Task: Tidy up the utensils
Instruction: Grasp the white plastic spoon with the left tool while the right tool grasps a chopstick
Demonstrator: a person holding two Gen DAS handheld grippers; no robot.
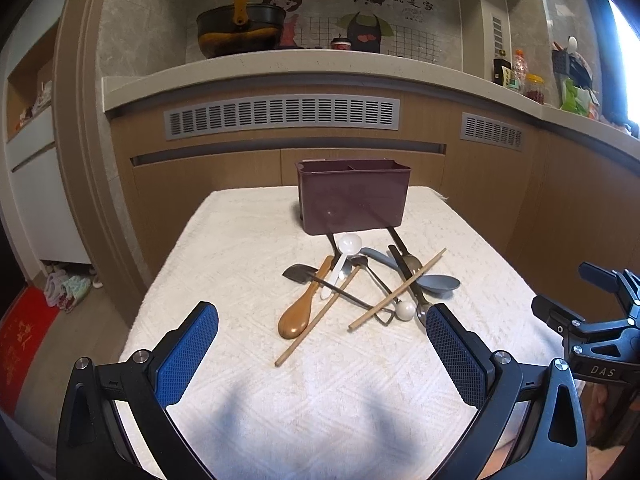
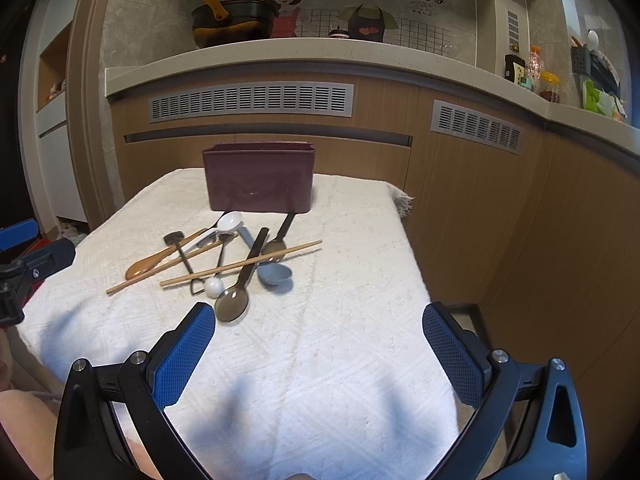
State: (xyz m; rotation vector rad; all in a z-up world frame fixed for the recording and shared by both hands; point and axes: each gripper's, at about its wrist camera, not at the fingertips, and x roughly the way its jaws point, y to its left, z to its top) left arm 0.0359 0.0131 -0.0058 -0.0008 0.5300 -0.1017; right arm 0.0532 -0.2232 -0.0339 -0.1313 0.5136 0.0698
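Observation:
A dark maroon utensil holder (image 1: 354,198) with compartments stands at the far side of the white cloth-covered table (image 1: 240,248); it also shows in the right wrist view (image 2: 259,181). In front of it lies a pile of utensils: a wooden spoon (image 1: 302,308), two wooden chopsticks (image 1: 398,290), a white spoon (image 1: 344,252), a grey-blue spoon (image 1: 438,283), a dark small shovel-shaped spoon (image 1: 298,273) and metal spoons (image 2: 233,304). My left gripper (image 1: 322,344) is open and empty, short of the pile. My right gripper (image 2: 319,344) is open and empty, to the right of the pile.
Wooden cabinets with grey vents (image 1: 282,116) stand behind the table. A counter (image 1: 280,64) above holds a black pot (image 1: 240,30) and jars (image 1: 534,88). The right gripper's body shows at the right edge of the left wrist view (image 1: 592,320).

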